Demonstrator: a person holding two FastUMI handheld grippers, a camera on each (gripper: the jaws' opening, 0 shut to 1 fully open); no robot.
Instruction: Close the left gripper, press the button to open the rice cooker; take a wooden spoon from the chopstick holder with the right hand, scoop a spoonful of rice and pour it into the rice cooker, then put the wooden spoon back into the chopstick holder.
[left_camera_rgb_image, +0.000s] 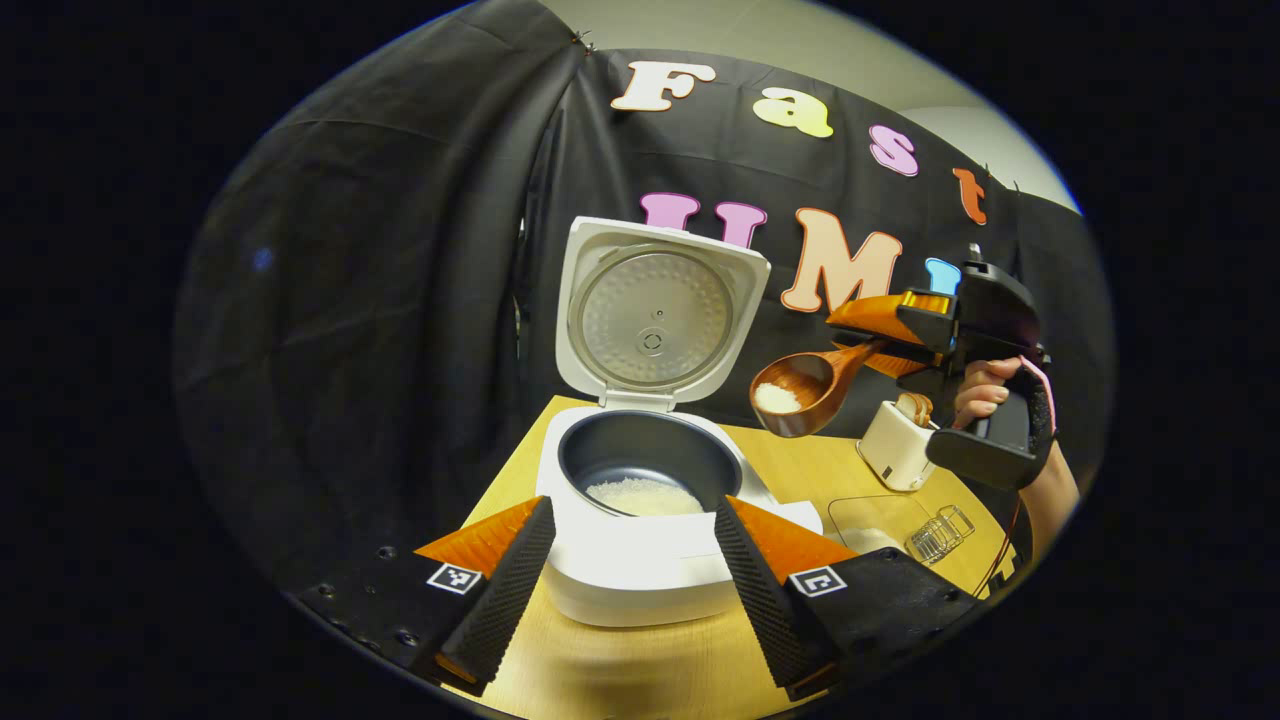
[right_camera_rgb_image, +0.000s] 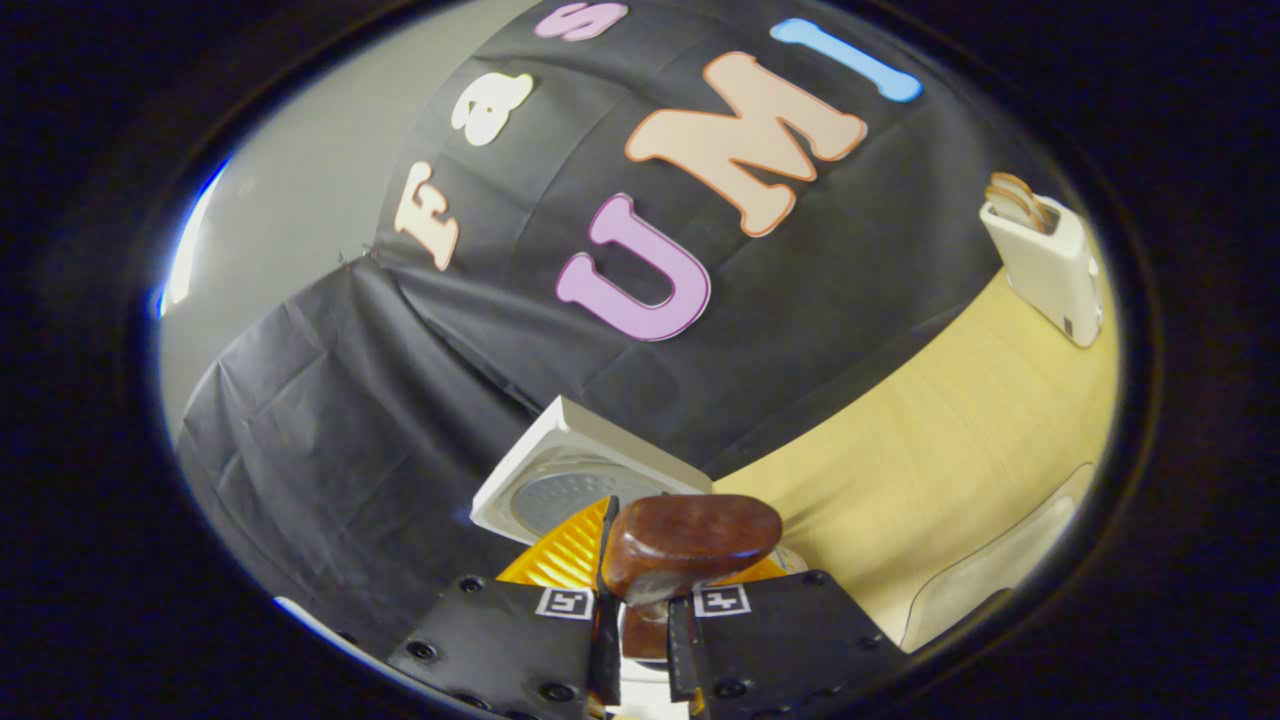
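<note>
Rice cooker (left_camera_rgb_image: 640, 520) stands on the wooden table (left_camera_rgb_image: 620, 670) with its lid (left_camera_rgb_image: 655, 315) raised upright at the back. The dark inner pot (left_camera_rgb_image: 640, 465) is exposed, and a thin layer of white rice (left_camera_rgb_image: 642, 497) lies at its bottom.

Left gripper (left_camera_rgb_image: 630, 560): its jaws stand wide apart and hold nothing. The cooker sits between the two fingers (left_camera_rgb_image: 505, 590) in the left gripper view, just beyond them.

Right gripper (left_camera_rgb_image: 880, 335): held by a hand (left_camera_rgb_image: 985, 395) up and to the right of the cooker. Its jaws are narrow, clamped on the handle of the wooden spoon (left_camera_rgb_image: 800, 390). The spoon bowl hangs in the air near the lid's right edge, above the table and to the right of the pot, and carries a small heap of rice. In the right gripper view, the spoon (right_camera_rgb_image: 690, 545) sits gripped between the fingers (right_camera_rgb_image: 605, 620), with the lid (right_camera_rgb_image: 575, 480) just beyond it.

Chopstick holder (left_camera_rgb_image: 895, 445), a white box, stands on the table to the right of the cooker, below the right gripper. A clear measuring cup (left_camera_rgb_image: 940, 535) lies on its side near the table's right edge, beside a clear tray (left_camera_rgb_image: 875, 515).
</note>
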